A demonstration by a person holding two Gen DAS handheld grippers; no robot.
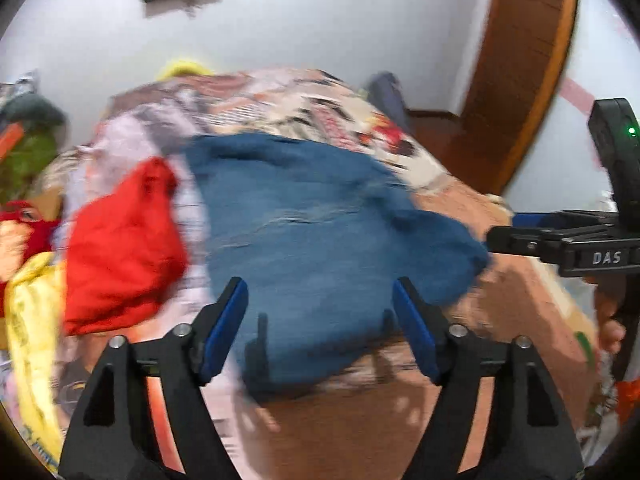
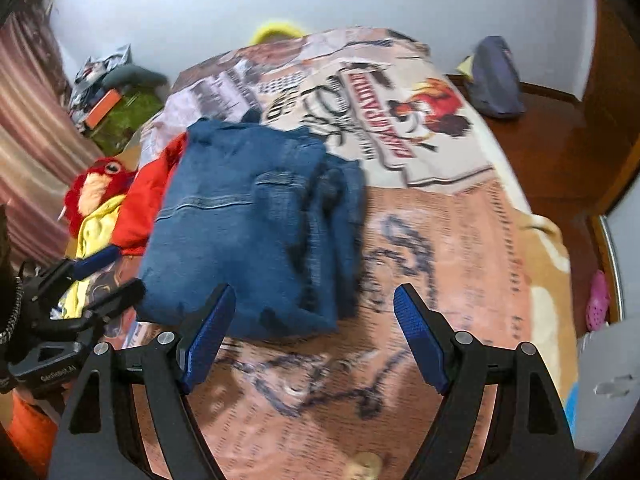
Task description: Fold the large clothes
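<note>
Folded blue jeans (image 1: 320, 232) (image 2: 248, 232) lie as a thick bundle on the printed blanket (image 2: 440, 240) of a bed. My left gripper (image 1: 320, 312) hovers open over the bundle's near edge, its blue pads apart and pressing on nothing. My right gripper (image 2: 316, 308) is open too, above the blanket at the bundle's near right corner, nothing between its fingers. Each gripper shows in the other's view: the right one (image 1: 496, 238) at the jeans' right edge, the left one (image 2: 116, 276) at their left edge. The left wrist view is motion-blurred.
A red garment (image 1: 120, 248) (image 2: 148, 204) and a yellow one (image 1: 28, 320) (image 2: 96, 228) are piled left of the jeans, beside a red plush bird (image 2: 96, 184). A blue bag (image 2: 496, 80) sits on the floor beyond the bed, a pink shoe (image 2: 598, 300) to its right.
</note>
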